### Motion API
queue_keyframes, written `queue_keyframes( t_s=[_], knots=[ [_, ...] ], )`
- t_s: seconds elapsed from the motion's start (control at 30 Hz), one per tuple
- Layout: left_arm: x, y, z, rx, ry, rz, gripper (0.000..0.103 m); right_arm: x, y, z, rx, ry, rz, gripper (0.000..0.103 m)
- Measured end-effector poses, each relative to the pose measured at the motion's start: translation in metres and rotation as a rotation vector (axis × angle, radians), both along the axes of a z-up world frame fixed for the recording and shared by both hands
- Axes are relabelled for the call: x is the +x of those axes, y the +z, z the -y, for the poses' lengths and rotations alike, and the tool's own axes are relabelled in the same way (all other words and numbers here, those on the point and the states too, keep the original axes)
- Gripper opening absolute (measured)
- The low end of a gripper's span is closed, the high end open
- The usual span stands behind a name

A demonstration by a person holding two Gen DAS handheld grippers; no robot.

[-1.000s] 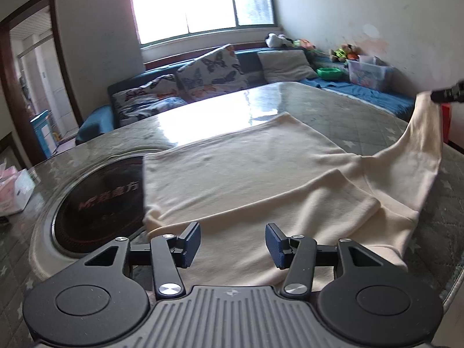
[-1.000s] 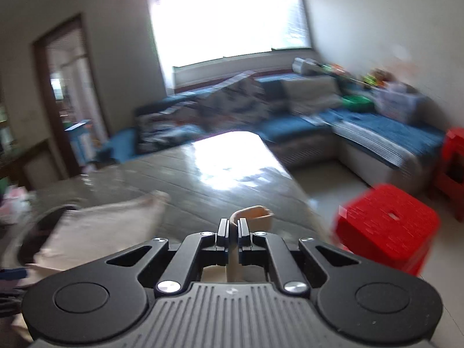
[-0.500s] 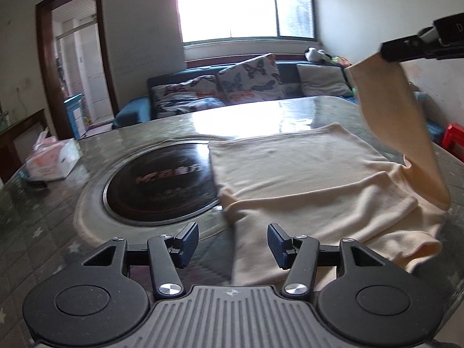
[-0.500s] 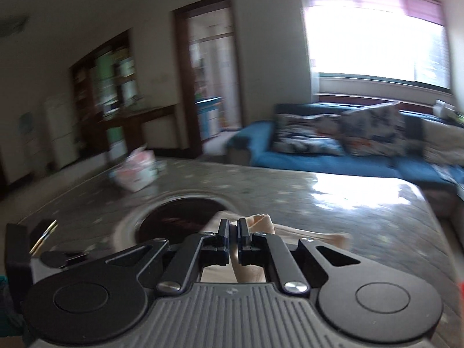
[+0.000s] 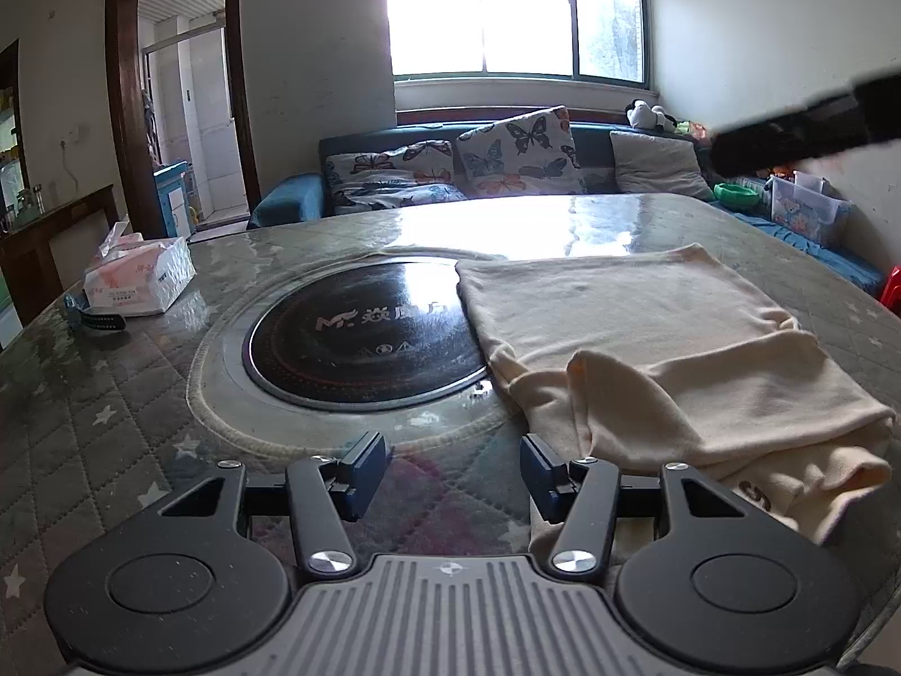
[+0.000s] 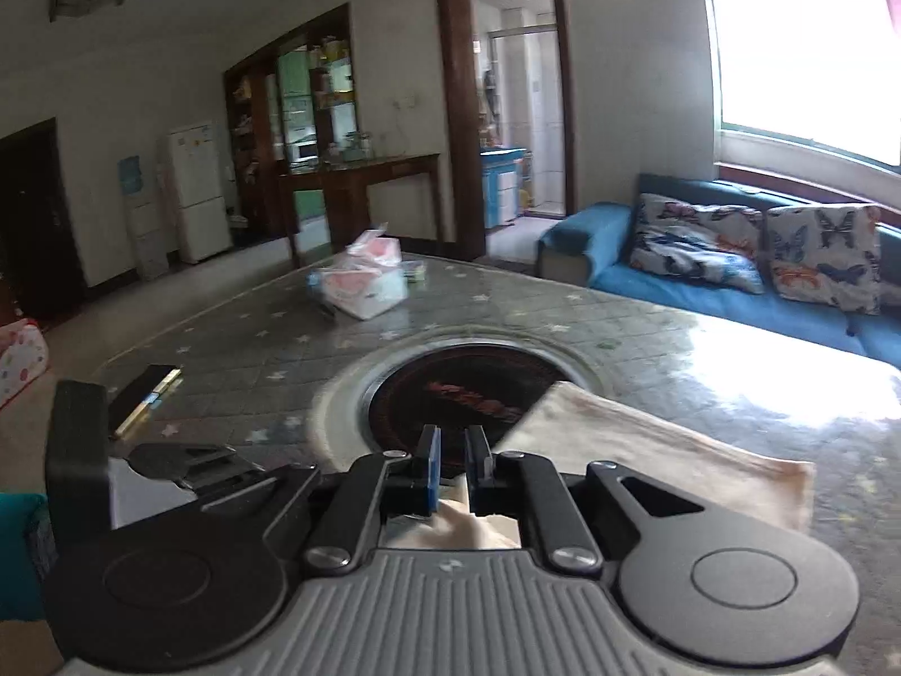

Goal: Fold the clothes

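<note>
The cream sweater [image 5: 664, 349] lies on the right half of the desk [image 5: 112, 405], its left edge overlapping the rim of the round black induction cooktop [image 5: 360, 332] set into the desk's middle. One sleeve is folded across the body (its cuff end lies just ahead of the left tongs' right finger), and the near right corner droops over the desk edge.

The left tongs [image 5: 453, 470] hover low over the quilted desk cover, jaws released and standing well apart with nothing between them.

The right tongs [image 6: 453, 450] have just been opening: a narrow gap shows between the pads, and a fold of cream cloth sits below and behind them, no longer pinched. From the left wrist view they appear only as a dark blurred bar at upper right.

A tissue pack [image 5: 138, 279] rests at the desk's far left.
</note>
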State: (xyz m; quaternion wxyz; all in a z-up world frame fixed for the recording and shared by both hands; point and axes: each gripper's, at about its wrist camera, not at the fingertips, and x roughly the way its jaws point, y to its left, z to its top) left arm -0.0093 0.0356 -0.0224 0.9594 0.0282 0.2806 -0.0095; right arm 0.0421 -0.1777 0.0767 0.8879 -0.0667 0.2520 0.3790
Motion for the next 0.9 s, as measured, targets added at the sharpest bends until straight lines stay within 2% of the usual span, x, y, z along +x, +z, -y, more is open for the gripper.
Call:
queue_keyframes(
  t_s=[0.17,0.3,0.4,0.5,0.57,0.63,0.77,0.83,0.9],
  knots=[
    [-0.001,0.008,0.018,-0.009,-0.074,0.031,0.055,0.003,-0.014,0.040,-0.095,-0.117,-0.025,0.010],
    [0.006,0.007,0.037,0.004,-0.139,0.029,0.054,0.003,-0.050,0.068,-0.188,-0.193,-0.106,0.015],
    [0.013,0.003,0.048,0.013,-0.170,0.008,0.047,0.000,-0.073,0.080,-0.219,-0.214,-0.147,0.015],
    [0.017,-0.003,0.053,0.032,-0.182,-0.017,0.046,-0.003,-0.092,0.089,-0.234,-0.234,-0.180,0.016],
    [0.019,-0.007,0.053,0.039,-0.183,-0.033,0.041,-0.004,-0.096,0.094,-0.226,-0.239,-0.191,0.019],
    [0.020,-0.009,0.054,0.044,-0.186,-0.044,0.031,-0.003,-0.096,0.096,-0.213,-0.237,-0.192,0.019],
    [0.019,-0.014,0.058,0.062,-0.182,-0.050,0.023,0.002,-0.090,0.098,-0.197,-0.235,-0.172,0.020],
    [0.019,-0.014,0.057,0.068,-0.168,-0.050,0.011,0.005,-0.090,0.097,-0.191,-0.235,-0.169,0.020],
    [0.019,-0.012,0.053,0.062,-0.153,-0.049,0.006,0.006,-0.090,0.096,-0.188,-0.232,-0.170,0.020]
  ],
)
